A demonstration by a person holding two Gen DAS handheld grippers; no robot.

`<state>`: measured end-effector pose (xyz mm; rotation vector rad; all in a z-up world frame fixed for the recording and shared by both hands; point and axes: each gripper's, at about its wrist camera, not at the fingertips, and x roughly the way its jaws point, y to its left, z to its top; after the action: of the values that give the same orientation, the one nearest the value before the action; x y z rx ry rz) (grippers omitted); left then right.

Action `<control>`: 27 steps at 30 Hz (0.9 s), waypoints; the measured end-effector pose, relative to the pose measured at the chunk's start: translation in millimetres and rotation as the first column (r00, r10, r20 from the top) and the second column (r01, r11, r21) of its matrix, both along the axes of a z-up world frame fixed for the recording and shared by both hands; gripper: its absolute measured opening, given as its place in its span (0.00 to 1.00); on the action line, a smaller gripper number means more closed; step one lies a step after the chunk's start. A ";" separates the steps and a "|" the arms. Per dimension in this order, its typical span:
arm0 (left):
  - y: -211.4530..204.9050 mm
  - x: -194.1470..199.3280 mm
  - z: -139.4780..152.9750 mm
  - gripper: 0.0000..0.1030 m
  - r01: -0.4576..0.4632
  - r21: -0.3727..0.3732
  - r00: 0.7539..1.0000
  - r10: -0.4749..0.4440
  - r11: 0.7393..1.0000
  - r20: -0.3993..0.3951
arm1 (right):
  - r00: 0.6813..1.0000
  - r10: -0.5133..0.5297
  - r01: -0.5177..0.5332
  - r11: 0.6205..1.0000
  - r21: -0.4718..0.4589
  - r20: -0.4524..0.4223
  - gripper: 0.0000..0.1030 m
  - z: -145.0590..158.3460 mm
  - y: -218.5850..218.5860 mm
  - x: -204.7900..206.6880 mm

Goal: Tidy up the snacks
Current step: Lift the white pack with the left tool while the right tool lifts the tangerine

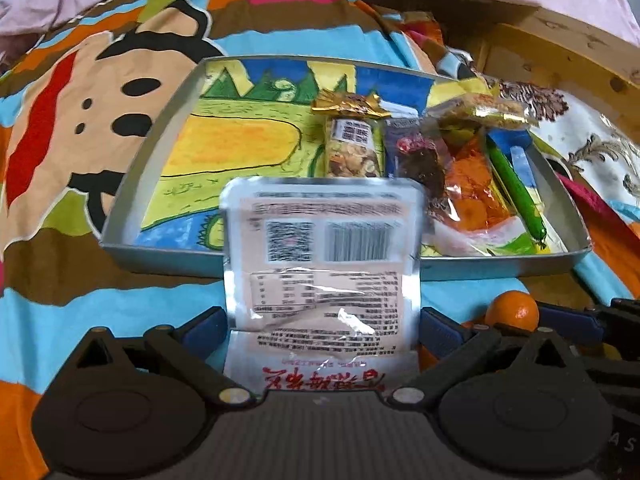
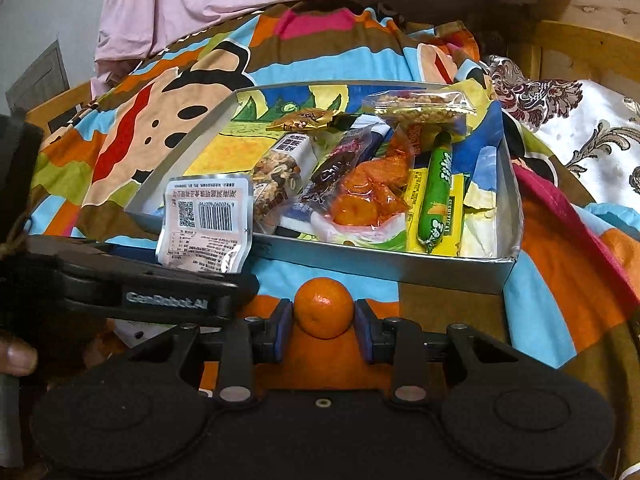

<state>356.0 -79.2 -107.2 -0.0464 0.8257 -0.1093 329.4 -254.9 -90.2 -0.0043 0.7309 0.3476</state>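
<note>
While the left tool (image 1: 322, 330) grips a pouch (image 1: 322, 256), the right (image 2: 323, 330) pinches a tangerine (image 2: 324, 312).

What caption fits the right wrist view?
Right gripper pinches a small orange before the snack-filled tray while the left gripper carries a silver packet at its near edge.

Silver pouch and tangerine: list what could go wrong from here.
1. The left claw pinches the silver pouch only at its lower end, so the limp pack could flop or catch on the near wall of the tray while going in.
2. The right claw holds the round tangerine by its sides; it may slip out and roll across the sloping blanket.
3. The tray's right half is crowded with snacks, so the tangerine could roll off them.
</note>
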 end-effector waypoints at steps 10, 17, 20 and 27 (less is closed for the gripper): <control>-5.9 6.1 -3.9 1.00 -0.008 0.024 1.000 0.009 1.000 -0.015 | 1.000 -0.001 0.001 1.000 -0.004 0.003 0.35 -2.6 1.4 1.6; -3.8 5.3 -4.5 0.99 -0.003 0.013 1.000 0.003 1.000 -0.010 | 1.000 0.000 0.000 1.000 -0.008 0.005 0.34 -3.1 1.9 1.7; -2.5 3.5 -3.9 0.98 0.002 0.009 1.000 -0.002 1.000 -0.006 | 1.000 0.001 -0.001 1.000 -0.014 0.012 0.34 -4.3 2.6 2.0; 2.6 -0.7 -1.7 0.95 -0.012 -0.016 1.000 0.013 1.000 0.008 | 0.998 0.015 -0.013 1.000 -0.028 0.056 0.39 -6.2 6.8 3.1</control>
<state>355.3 -76.5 -108.9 -0.0657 0.8166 -0.1041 332.4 -248.1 -96.4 -0.0448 0.6801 0.3498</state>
